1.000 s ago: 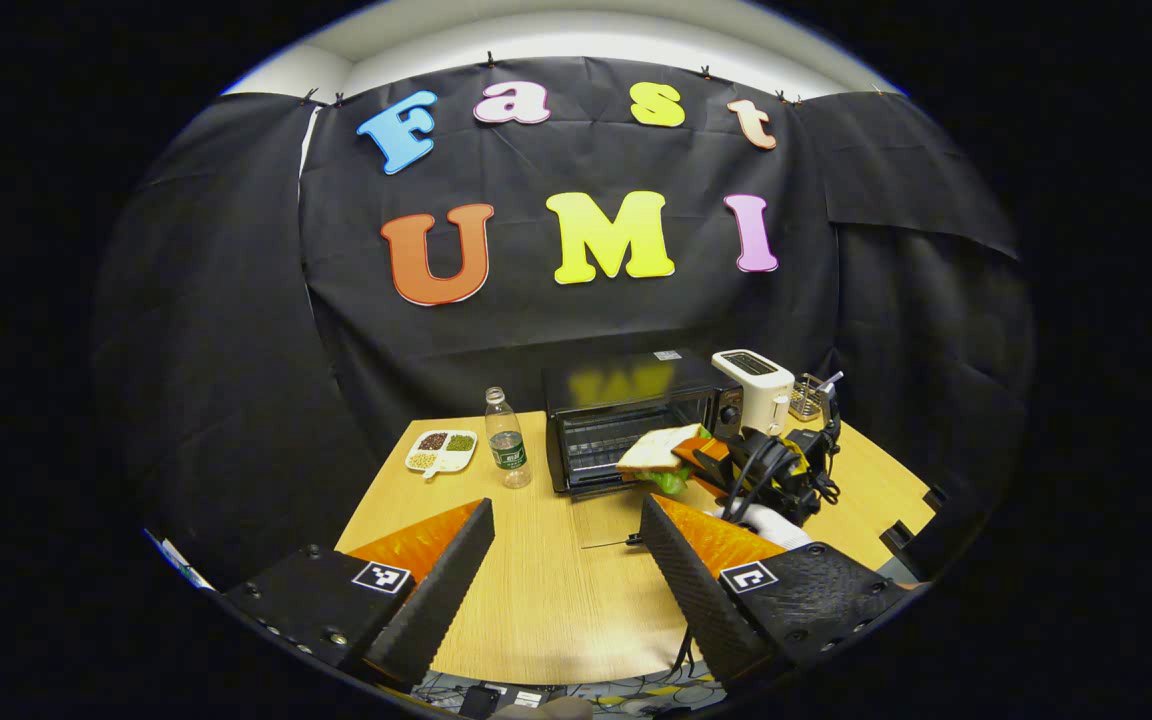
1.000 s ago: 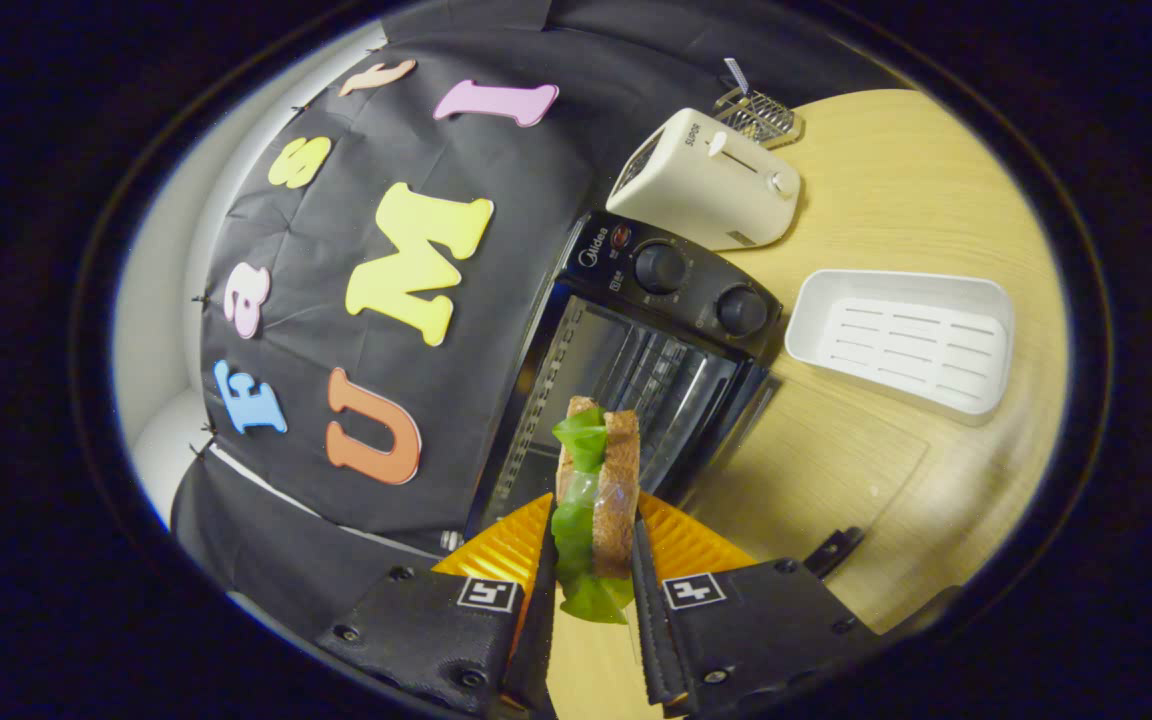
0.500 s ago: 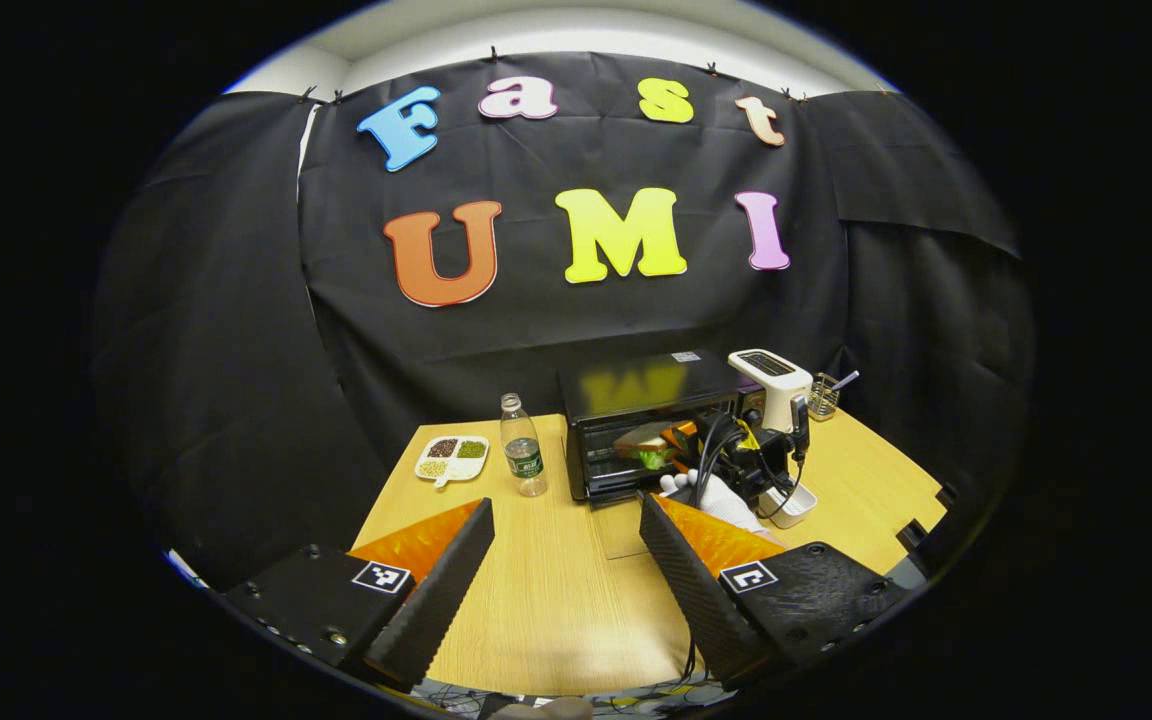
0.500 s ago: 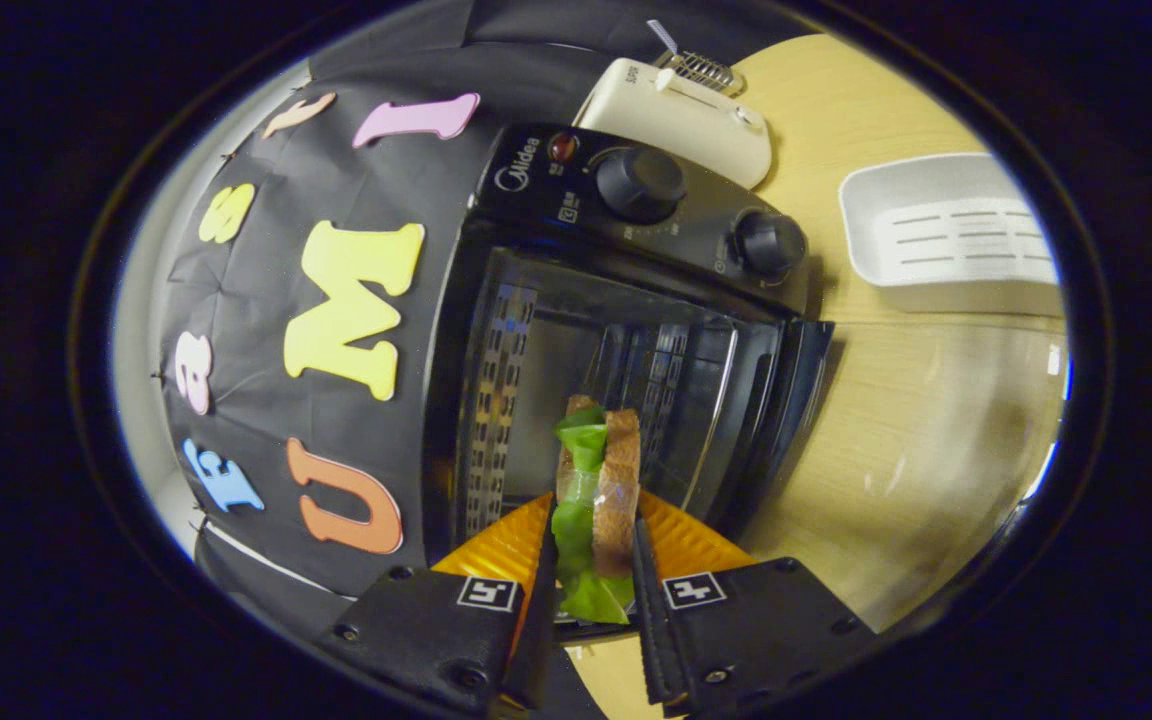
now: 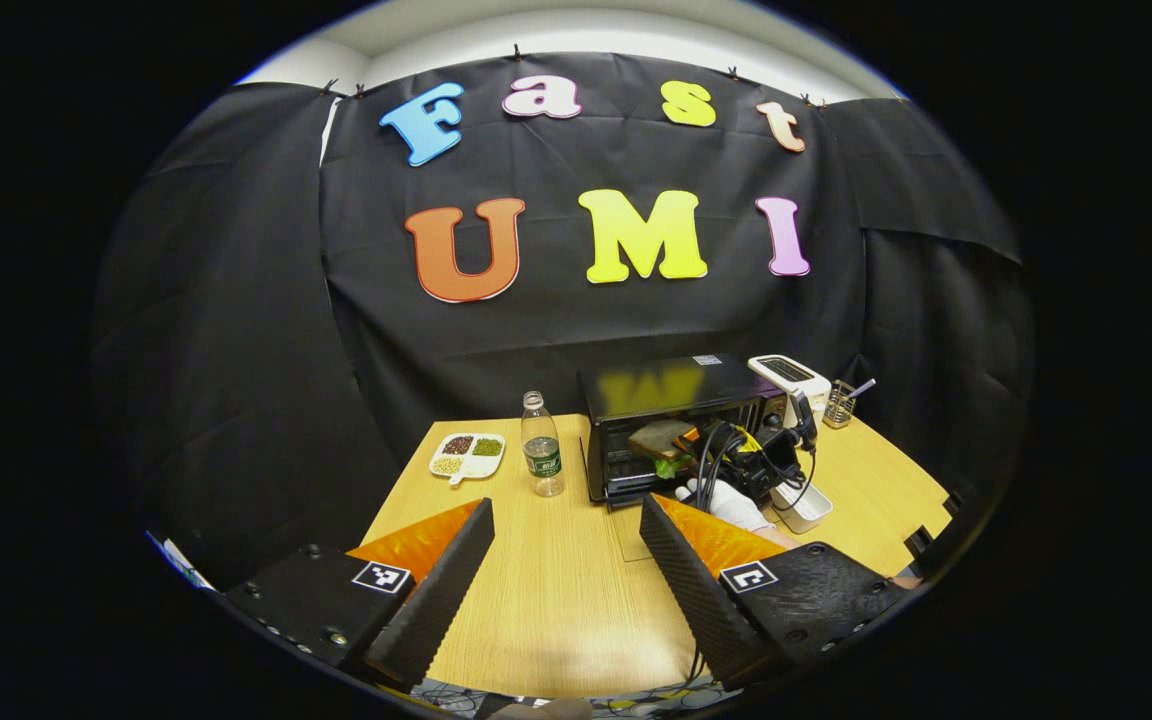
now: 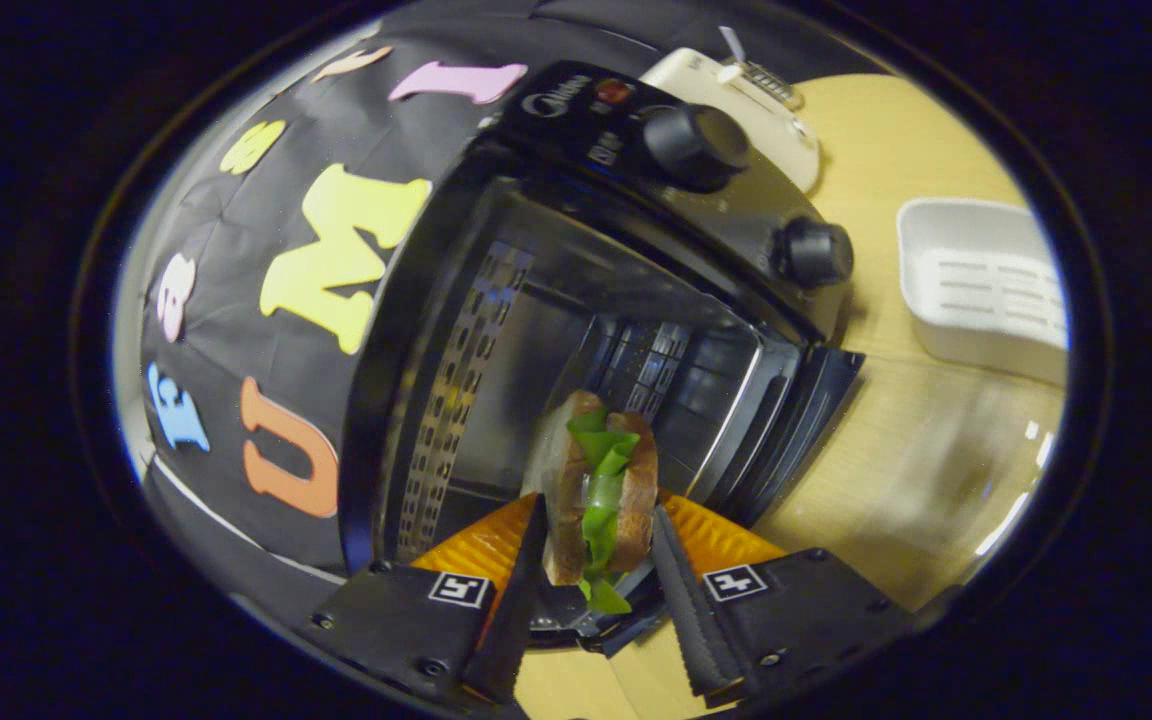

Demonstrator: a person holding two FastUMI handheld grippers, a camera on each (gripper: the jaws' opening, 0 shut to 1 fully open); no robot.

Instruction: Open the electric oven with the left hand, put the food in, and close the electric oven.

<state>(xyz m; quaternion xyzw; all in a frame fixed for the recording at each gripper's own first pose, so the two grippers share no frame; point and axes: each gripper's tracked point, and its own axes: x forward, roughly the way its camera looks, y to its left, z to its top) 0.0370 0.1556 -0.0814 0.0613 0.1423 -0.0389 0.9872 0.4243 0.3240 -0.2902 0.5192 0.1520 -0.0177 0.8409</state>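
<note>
The electric oven (image 6: 576, 330) stands open, its door folded down onto the table (image 5: 556, 590), so the first step is done. The right gripper (image 6: 596, 590) reaches into the oven's mouth with the sandwich (image 6: 601, 490) between its fingers; they seem slightly parted, and it is hard to tell if both press on the bread. The left gripper (image 5: 566, 580) waits well back over the table, fingers wide apart and holding nothing. What is left: to release the food inside and to close the door.
</note>
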